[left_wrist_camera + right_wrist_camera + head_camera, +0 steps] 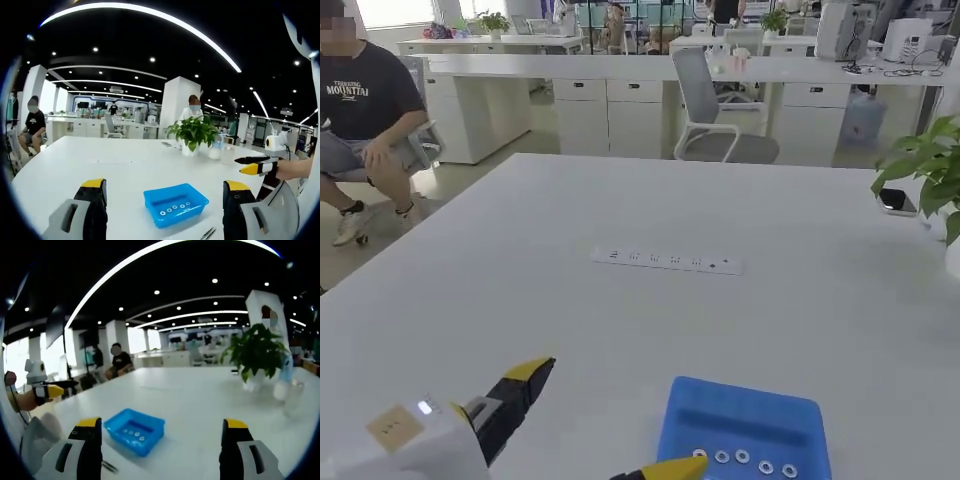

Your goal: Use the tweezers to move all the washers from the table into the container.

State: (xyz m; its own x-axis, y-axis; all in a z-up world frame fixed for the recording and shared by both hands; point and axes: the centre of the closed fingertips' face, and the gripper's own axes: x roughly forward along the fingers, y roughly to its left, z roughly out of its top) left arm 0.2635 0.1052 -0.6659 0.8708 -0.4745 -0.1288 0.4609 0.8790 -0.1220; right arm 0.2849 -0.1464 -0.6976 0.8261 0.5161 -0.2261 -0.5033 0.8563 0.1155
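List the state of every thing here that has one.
left gripper: open, fingers wide apart, empty.
right gripper: open, empty.
tweezers: lying on the table, not held.
container: upright, no lid.
washers: five, lying flat inside the container.
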